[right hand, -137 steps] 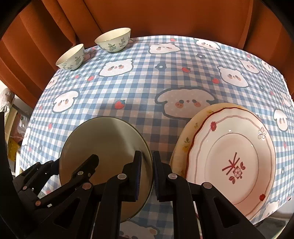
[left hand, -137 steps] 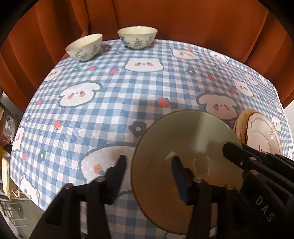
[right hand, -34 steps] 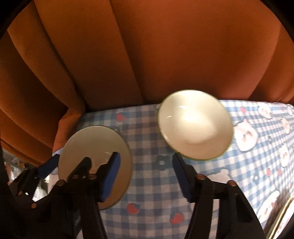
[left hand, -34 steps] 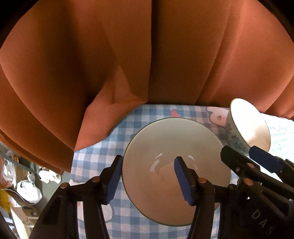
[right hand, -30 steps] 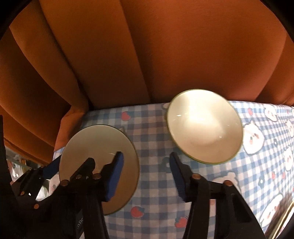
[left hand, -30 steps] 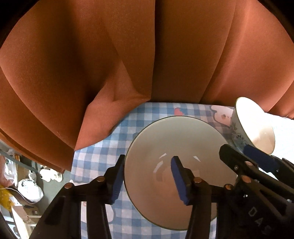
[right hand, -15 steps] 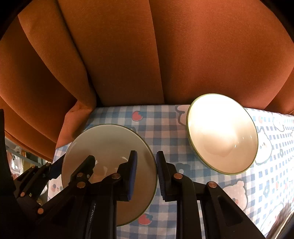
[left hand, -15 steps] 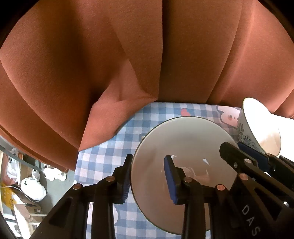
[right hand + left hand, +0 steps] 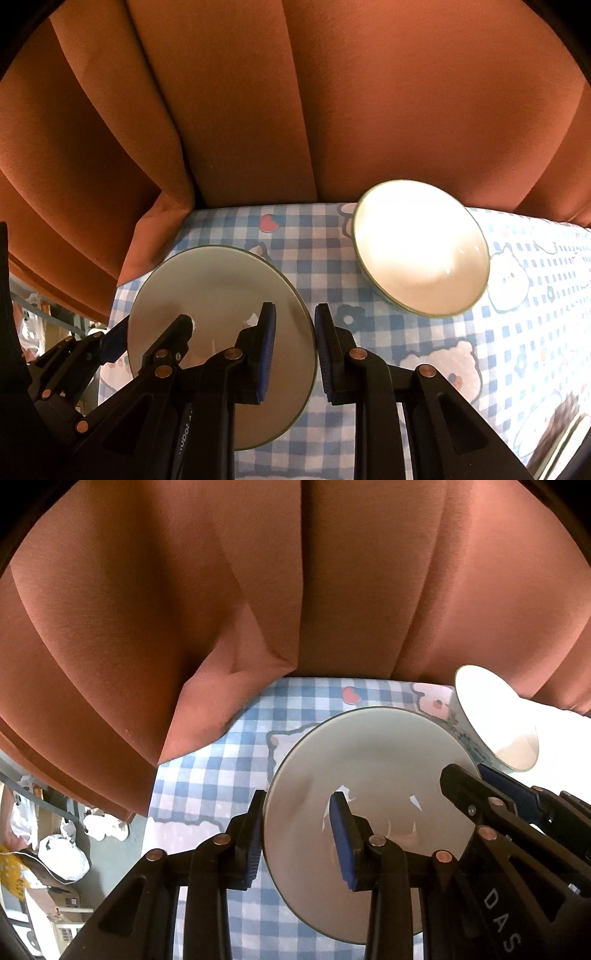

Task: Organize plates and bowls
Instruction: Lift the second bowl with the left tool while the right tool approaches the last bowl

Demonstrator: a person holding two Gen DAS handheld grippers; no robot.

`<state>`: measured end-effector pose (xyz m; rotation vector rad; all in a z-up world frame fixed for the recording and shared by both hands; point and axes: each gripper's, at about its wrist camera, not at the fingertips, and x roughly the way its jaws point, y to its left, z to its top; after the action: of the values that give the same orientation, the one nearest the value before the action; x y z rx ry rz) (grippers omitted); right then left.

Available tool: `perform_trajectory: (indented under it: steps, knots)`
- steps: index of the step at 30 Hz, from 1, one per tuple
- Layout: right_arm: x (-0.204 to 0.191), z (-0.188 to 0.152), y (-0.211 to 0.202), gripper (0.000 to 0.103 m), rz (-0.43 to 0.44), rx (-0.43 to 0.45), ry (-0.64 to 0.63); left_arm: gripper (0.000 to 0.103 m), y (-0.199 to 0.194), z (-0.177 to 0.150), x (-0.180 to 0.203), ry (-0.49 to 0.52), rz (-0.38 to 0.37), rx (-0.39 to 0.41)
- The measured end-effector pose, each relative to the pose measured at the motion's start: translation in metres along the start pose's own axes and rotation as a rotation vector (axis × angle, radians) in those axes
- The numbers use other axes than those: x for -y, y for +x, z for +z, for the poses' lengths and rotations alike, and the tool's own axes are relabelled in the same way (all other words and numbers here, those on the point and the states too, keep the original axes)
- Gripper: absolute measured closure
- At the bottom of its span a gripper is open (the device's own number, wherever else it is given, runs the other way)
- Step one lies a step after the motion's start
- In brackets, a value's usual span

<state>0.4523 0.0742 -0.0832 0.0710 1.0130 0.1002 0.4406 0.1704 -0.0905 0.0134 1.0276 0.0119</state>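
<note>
A shallow grey-white bowl point(image 9: 373, 760) with a thin green rim sits at the back left corner of the checked tablecloth point(image 9: 221, 775). My left gripper point(image 9: 298, 801) is shut on its left rim, one pad outside and one inside. My right gripper point(image 9: 295, 310) is shut on the same bowl's point(image 9: 218, 284) right rim. Each gripper shows in the other's view: the right gripper point(image 9: 476, 775) at the bowl's far side, the left gripper point(image 9: 153, 325) at lower left. A second cream bowl point(image 9: 421, 251) with a blue floral outside point(image 9: 495, 720) stands to the right. What lies under the held bowl is hidden.
Orange curtain folds point(image 9: 295, 110) hang right behind the table's back edge. The table's left edge point(image 9: 155, 812) drops to a floor with bags and boxes point(image 9: 55, 849). A plate's rim point(image 9: 569, 439) shows at the lower right corner.
Both grippers, open around the bowl's rim a second ago, have closed on it. Several seconds ago the bowl was over the table's front; now it is at the back left corner.
</note>
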Motion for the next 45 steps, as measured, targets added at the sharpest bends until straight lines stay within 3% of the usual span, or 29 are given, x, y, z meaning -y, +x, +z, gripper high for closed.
perform_trajectory:
  steps: [30,45]
  knots:
    - [0.031,-0.066,-0.114,0.078,-0.051,0.098,0.037,0.070,-0.105,-0.055,0.049,0.058,-0.051,0.097]
    - [0.078,-0.104,-0.168,0.078,-0.004,0.149,0.003,0.070,-0.153,-0.098,0.094,0.039,-0.003,0.141]
